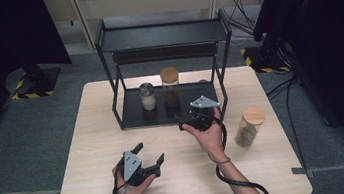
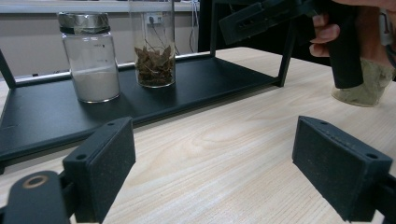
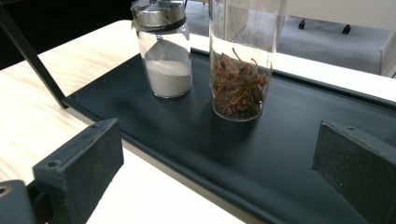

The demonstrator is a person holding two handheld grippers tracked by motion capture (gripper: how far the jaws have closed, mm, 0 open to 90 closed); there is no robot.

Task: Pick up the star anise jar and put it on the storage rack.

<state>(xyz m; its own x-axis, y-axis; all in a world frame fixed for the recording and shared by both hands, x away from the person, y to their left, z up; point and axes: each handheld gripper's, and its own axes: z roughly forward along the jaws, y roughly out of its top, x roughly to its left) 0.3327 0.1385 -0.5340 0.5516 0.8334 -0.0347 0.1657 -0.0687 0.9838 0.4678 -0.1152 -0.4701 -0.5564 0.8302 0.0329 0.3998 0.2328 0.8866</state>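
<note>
A black two-tier rack stands at the back of the wooden table. On its lower tray are a metal-lidded jar of white powder and a taller cork-lidded jar of brown leaves. My right gripper is open at the tray's front edge, facing both jars with nothing between its jaws. My left gripper is open over bare table, nearer the front. The left gripper view also has the right gripper in a hand.
A third cork-lidded jar with pale green contents stands on the table right of the rack. The rack's top shelf overhangs the tray. Dark screens on stands flank the table, and cables lie on the floor at the right.
</note>
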